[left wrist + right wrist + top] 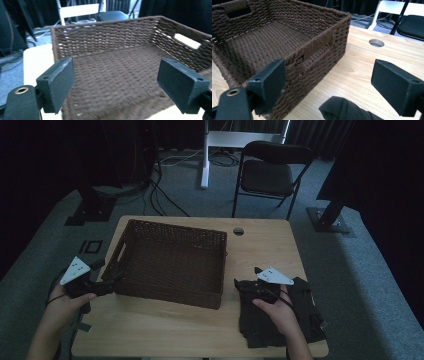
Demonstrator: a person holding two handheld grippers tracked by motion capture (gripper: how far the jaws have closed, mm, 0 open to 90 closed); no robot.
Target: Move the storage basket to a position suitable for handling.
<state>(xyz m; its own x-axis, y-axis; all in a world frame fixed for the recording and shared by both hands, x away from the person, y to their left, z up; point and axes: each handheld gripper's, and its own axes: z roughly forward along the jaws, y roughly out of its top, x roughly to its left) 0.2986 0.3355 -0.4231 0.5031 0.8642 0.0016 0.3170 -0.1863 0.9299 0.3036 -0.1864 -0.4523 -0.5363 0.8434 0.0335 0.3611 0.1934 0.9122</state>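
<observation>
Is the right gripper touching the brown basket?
Apart. In the high view, bare table shows between the right gripper and the basket.

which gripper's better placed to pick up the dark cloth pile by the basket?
Right, probably. The right gripper hangs open over the pile of folded black cloth, whose edge shows just below its jaws. The left gripper sits open at the far side of the brown woven wicker basket, facing into it.

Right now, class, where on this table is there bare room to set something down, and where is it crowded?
Bare wood lies along the table near edge, between the basket and the dark cloth pile, and around the round hole. The basket's floor is empty too. The right near corner is crowded by cloth.
</observation>
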